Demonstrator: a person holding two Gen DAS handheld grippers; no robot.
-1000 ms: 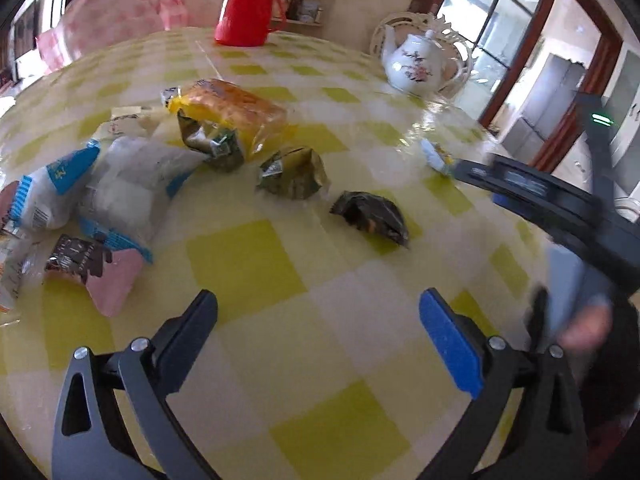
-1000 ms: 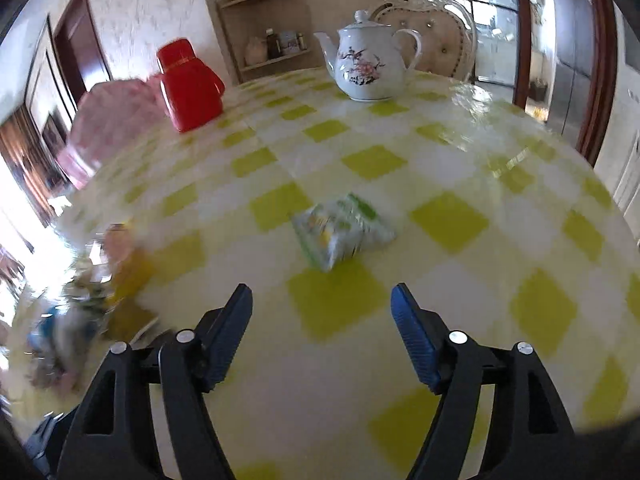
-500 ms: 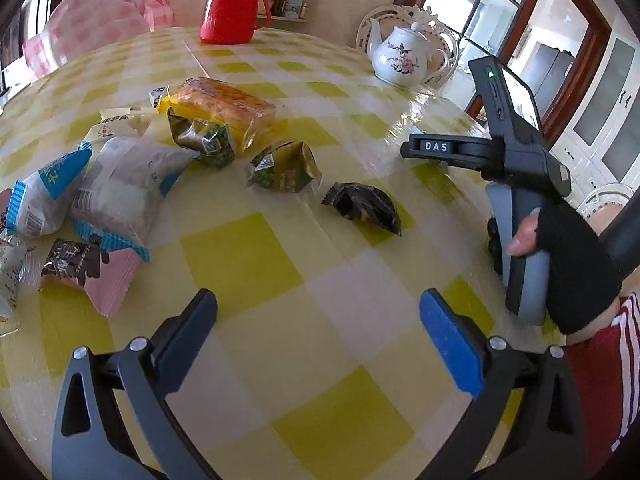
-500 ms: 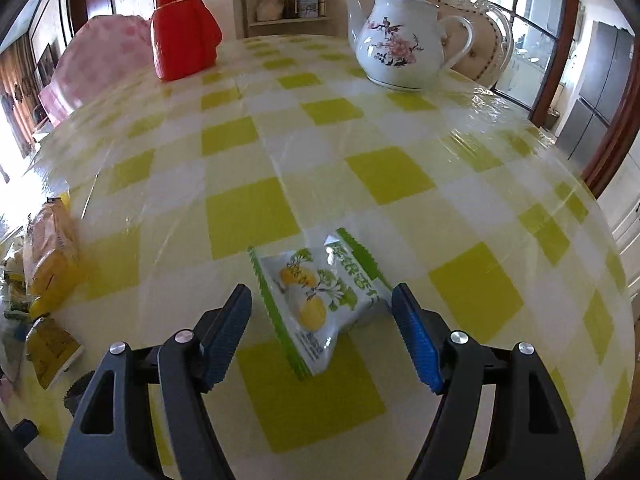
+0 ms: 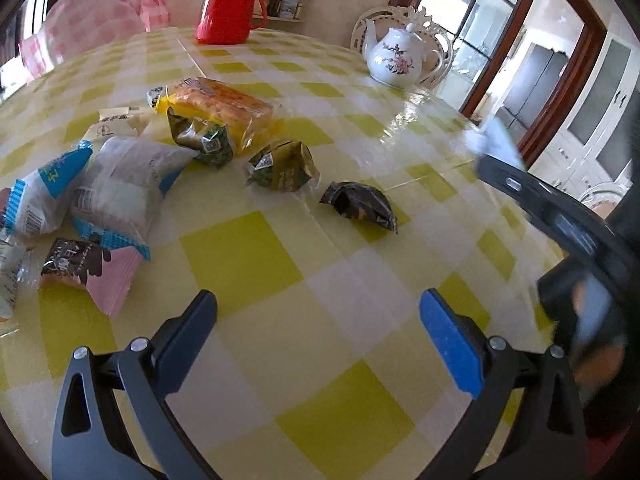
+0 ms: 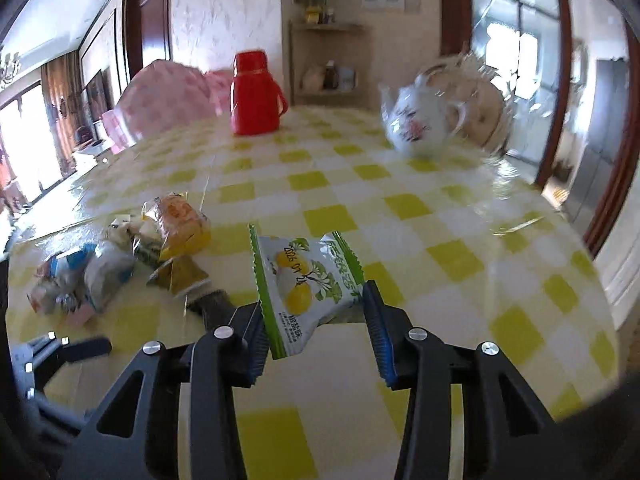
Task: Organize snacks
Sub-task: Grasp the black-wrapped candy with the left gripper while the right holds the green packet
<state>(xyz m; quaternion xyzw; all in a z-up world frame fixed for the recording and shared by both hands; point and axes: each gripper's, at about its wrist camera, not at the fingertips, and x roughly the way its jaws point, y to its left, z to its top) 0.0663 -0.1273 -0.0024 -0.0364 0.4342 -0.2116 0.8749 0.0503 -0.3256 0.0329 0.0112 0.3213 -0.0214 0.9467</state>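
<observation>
Right gripper carries a lemon snack packet toward the group of snacks on the counter.

The counter point(image 6: 440, 208) with its yellow check cloth holds the snack pile point(image 6: 120, 256) to the left of the right gripper point(image 6: 316, 332), nearer to it than the teapot. The green-and-white lemon packet point(image 6: 304, 284) stands with its long axis away from the camera. The jaws have just been closing and now pinch the packet. The left gripper point(image 5: 320, 336) hangs wide open and empty, with the pile ahead to its left.
</observation>
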